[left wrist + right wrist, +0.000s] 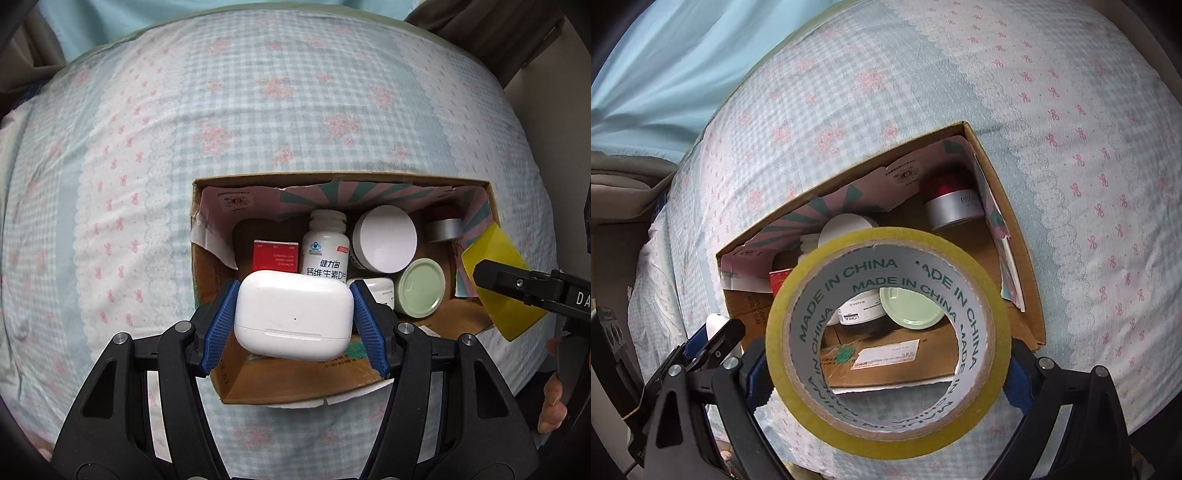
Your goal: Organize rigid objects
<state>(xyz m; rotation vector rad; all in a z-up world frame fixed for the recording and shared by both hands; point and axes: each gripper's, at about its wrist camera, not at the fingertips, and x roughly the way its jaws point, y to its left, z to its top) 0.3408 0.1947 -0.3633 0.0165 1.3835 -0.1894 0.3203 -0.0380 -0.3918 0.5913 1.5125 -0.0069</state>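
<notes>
Left jaws grip earbud case; right jaws grip tape roll above box.

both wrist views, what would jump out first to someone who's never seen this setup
In the right wrist view, a big yellow tape roll fills the foreground, clamped in the right gripper, with its core framing the cardboard box behind. In the left wrist view, a white earbud case sits pinched between the left gripper's blue pads over that box, which already holds jars and a white pill bottle.
</notes>
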